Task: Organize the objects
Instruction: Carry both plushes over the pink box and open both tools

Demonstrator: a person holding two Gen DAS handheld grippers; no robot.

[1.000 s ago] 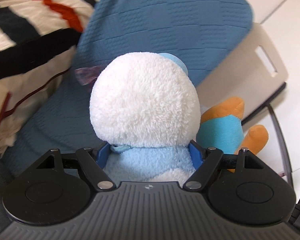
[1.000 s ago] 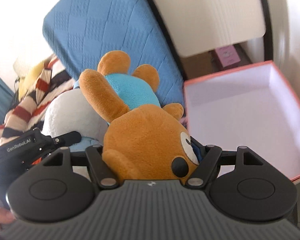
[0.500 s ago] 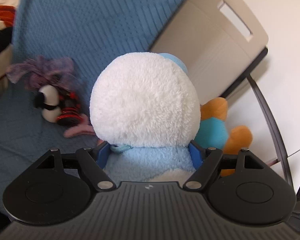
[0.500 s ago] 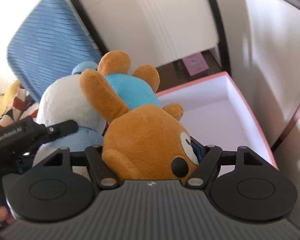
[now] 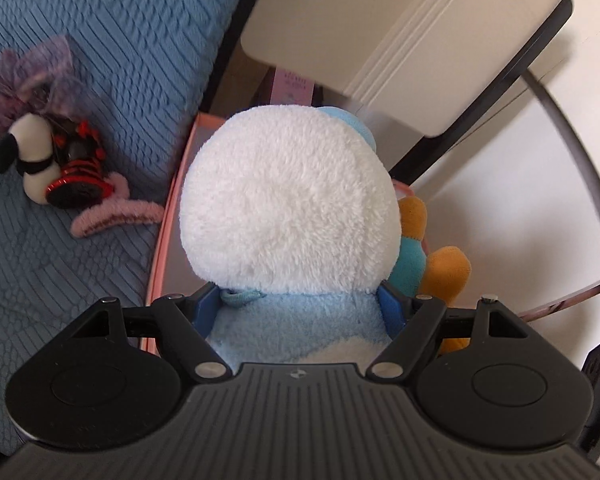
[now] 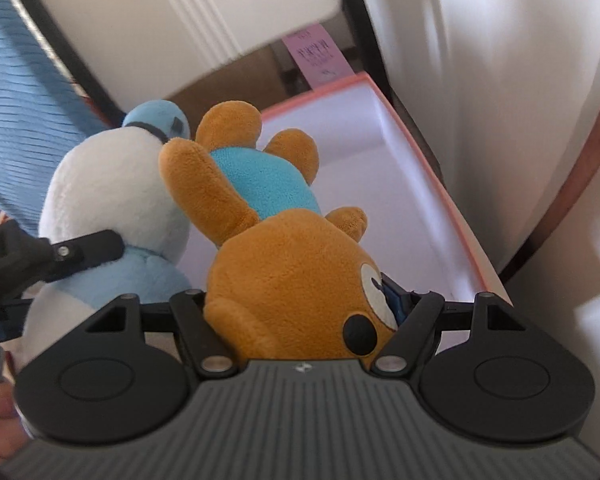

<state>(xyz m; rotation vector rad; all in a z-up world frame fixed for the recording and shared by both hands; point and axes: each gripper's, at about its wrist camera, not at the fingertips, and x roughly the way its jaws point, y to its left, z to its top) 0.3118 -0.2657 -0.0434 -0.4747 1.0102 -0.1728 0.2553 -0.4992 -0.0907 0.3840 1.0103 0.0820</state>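
Left gripper (image 5: pixel 300 304): blue pads pinching the white-and-blue plush (image 5: pixel 288 200) at the neck, just under the round white head. Grip there probably chosen because the neck is the narrowest, firmest part; head bulges above the pads and cannot slip down through. Toy held clear over the near-left corner of the pink-rimmed box (image 5: pixel 171 216).

Right gripper (image 6: pixel 300 308): clamped on the head of the orange bear plush (image 6: pixel 296 264), one pad visible beside the white eye patch. Body in teal shirt and limbs hanging forward, away from the gripper, over the middle of the pink-rimmed box (image 6: pixel 432 172). Head grip likely picked as the bulkiest, most compressible hold.

Both toys side by side above the box, white-and-blue plush to the left of the bear and touching or nearly so; cannot tell which. Box interior bare white where visible, open at the top, so a straight drop looks possible. Judged step: carry finished, release into the box pending.

Left of the box: blue quilted bedcover (image 5: pixel 100 60) with a small black-and-white doll (image 5: pixel 48 164) in red-and-black stripes lying on it, plus a pink fuzzy clip (image 5: pixel 112 216) just beside the box rim. Probably next to be gathered.

Beyond the box: pale chair (image 5: pixel 412 40) with dark frame, pink label (image 6: pixel 320 56) underneath.
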